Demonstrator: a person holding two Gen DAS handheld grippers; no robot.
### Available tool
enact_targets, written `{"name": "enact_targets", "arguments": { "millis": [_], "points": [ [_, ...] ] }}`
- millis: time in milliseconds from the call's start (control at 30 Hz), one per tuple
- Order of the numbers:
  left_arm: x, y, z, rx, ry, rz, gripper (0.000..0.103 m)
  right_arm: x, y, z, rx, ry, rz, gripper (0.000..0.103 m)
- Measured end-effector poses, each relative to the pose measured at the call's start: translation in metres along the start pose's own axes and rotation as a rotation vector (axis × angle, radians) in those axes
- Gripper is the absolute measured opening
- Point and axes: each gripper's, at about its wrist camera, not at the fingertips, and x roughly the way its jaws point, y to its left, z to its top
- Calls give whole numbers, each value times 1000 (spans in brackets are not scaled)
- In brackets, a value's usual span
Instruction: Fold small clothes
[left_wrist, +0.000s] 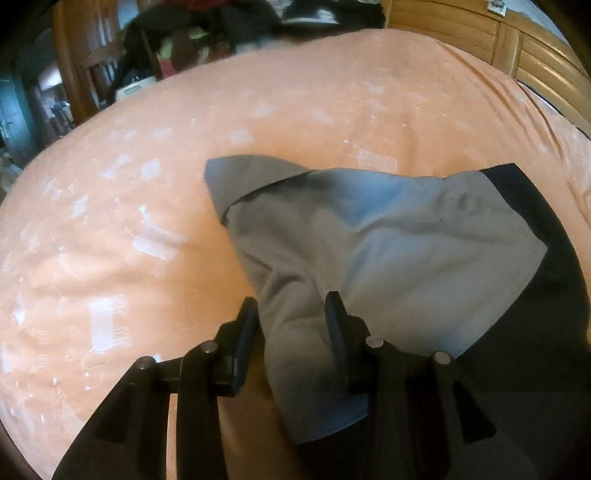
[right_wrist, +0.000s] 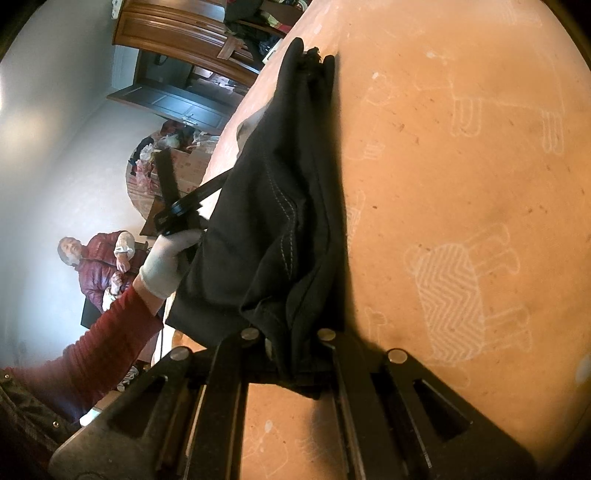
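Observation:
A small garment (left_wrist: 388, 240), grey on one face and black (left_wrist: 535, 295) on the other, is lifted above an orange bedspread (left_wrist: 147, 221). My left gripper (left_wrist: 291, 328) is shut on a bunched grey corner that fills the gap between its fingers. In the right wrist view the same garment (right_wrist: 273, 206) hangs as black cloth with white stitching. My right gripper (right_wrist: 291, 343) is shut on its near edge, and the cloth hides the fingertips. A white-gloved hand (right_wrist: 162, 266) holds the left gripper (right_wrist: 177, 212) at the garment's far side.
The orange bedspread (right_wrist: 461, 184) has pale sheep prints. A pile of dark clothes (left_wrist: 229, 29) and wooden furniture (left_wrist: 480, 33) lie beyond the bed. A seated person in a maroon jacket (right_wrist: 99, 266), a wardrobe (right_wrist: 177, 26) and a door (right_wrist: 173, 103) are across the room.

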Motion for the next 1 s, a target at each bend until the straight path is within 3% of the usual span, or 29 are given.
{"name": "enact_targets", "arguments": {
  "millis": [67,133,200,267,300,333,367,467,500,533,600,633,667,700,767,867,1000],
  "points": [
    [-28,-5,-7,-12,-37,-1,34,0,0,1,-2,0,-2,0],
    [-76,-12,-30,-19,-122,-84,26,0,0,1,-3,-1,-3,0],
    [-126,-32,-71,62,-195,-117,26,0,1,0,-2,-3,-4,0],
    [-143,-60,-120,154,-142,-179,27,0,1,0,-1,-2,-3,0],
    [-135,-73,-141,212,-76,-168,27,0,1,0,4,-6,-3,0],
    [-127,-87,-164,288,-51,-87,27,1,3,0,1,-2,-4,0],
    [-129,-92,-173,318,-91,-29,27,1,4,-1,-6,-1,-17,0],
    [-135,-93,-158,254,-42,17,24,-1,11,-1,-7,-3,-57,0],
    [-144,-93,-156,215,-44,20,24,-3,19,-2,-24,-10,-125,1],
    [-157,-91,-154,186,-64,33,25,-7,36,-4,-66,-19,-207,4],
    [-177,-82,-158,133,-91,61,41,-17,84,-15,-218,-45,-389,26],
    [-186,-73,-164,80,-92,76,54,-22,102,-22,-285,-63,-441,33],
    [-190,-66,-173,40,-89,94,56,-28,123,-33,-362,-93,-508,50],
    [-192,-57,-180,-8,-75,117,56,-35,142,-48,-438,-130,-586,73],
    [-199,-49,-200,-114,-28,166,56,-40,163,-77,-529,-180,-722,91],
    [-188,-31,-217,-216,25,175,55,-31,161,-116,-580,-149,-889,91],
    [-176,-23,-232,-267,27,162,60,-24,133,-140,-491,-73,-930,91]
  ]
}}
